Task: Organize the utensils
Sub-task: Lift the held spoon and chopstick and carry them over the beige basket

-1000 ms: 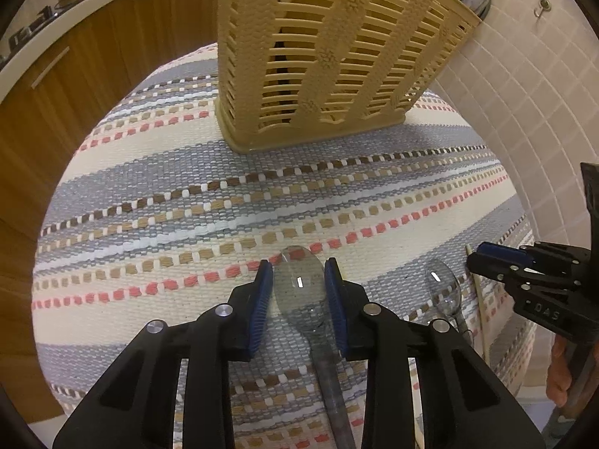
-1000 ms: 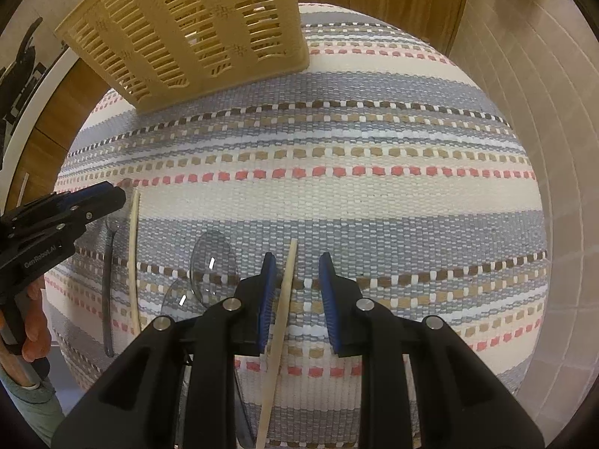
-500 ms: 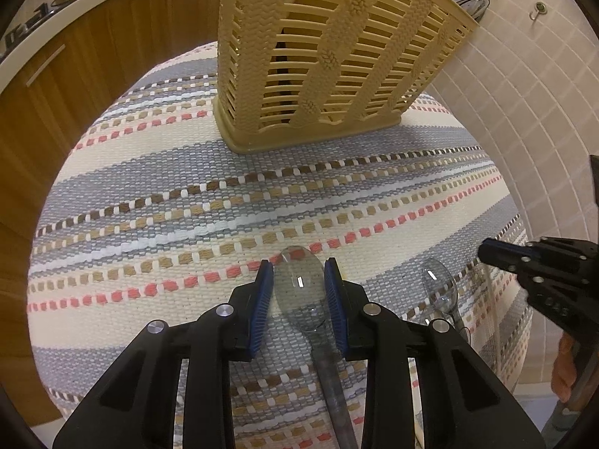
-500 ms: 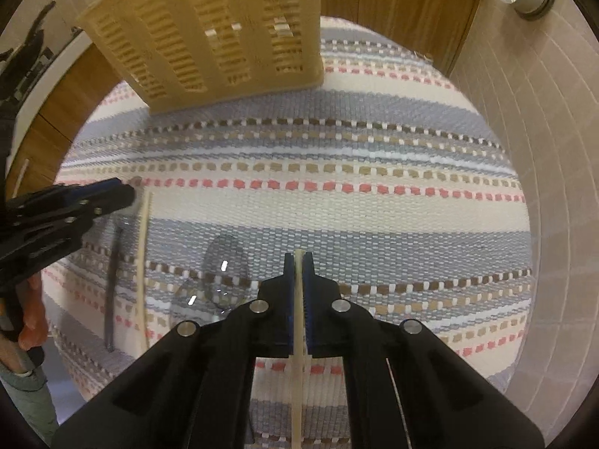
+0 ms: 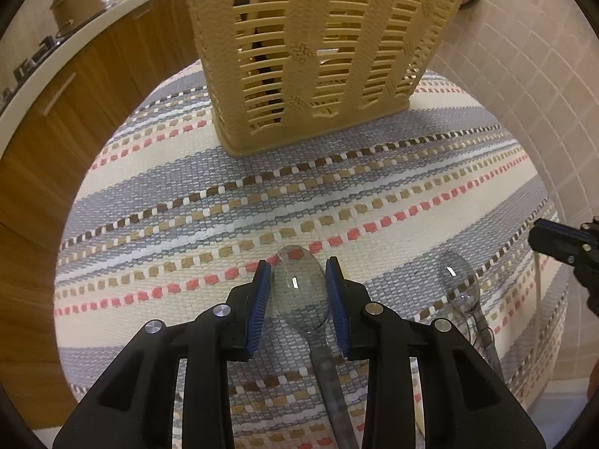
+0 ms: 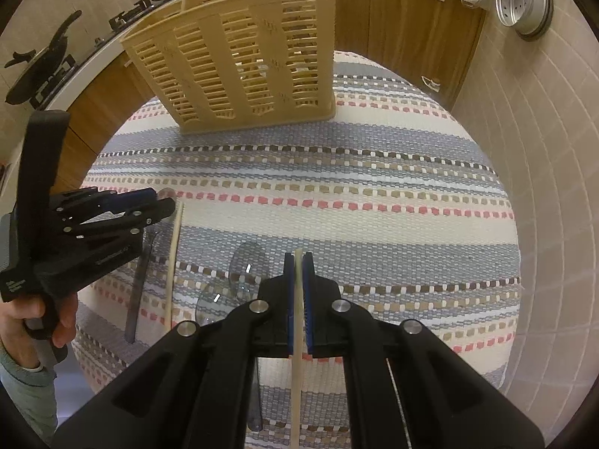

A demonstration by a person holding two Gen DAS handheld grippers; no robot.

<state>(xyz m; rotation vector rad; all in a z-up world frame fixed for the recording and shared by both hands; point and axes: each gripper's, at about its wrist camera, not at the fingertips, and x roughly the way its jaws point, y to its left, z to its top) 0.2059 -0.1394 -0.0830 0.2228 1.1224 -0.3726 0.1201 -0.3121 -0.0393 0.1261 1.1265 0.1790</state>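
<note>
My left gripper (image 5: 298, 292) has its pads on both sides of the bowl of a clear plastic spoon (image 5: 299, 292); the pads touch its edges and the handle runs back under the gripper. My right gripper (image 6: 298, 284) is shut on a pale wooden chopstick (image 6: 297, 355) and holds it above the cloth. A beige slotted utensil basket (image 5: 318, 48) stands at the far side of the table; in the right wrist view the basket (image 6: 239, 63) holds a chopstick and a clear spoon. Two more clear spoons (image 6: 247, 265) and a second chopstick (image 6: 173, 262) lie on the cloth.
A striped woven cloth (image 6: 374, 172) covers the round table. A tiled wall (image 6: 543, 149) is close on the right. Wooden cabinets (image 5: 56, 123) and a counter with a pot stand behind. A metal colander (image 6: 524, 0) hangs on the wall.
My right gripper closed on the chopstick and lifted it off the cloth. My left gripper rose and moved nearer the basket with the spoon between its pads.
</note>
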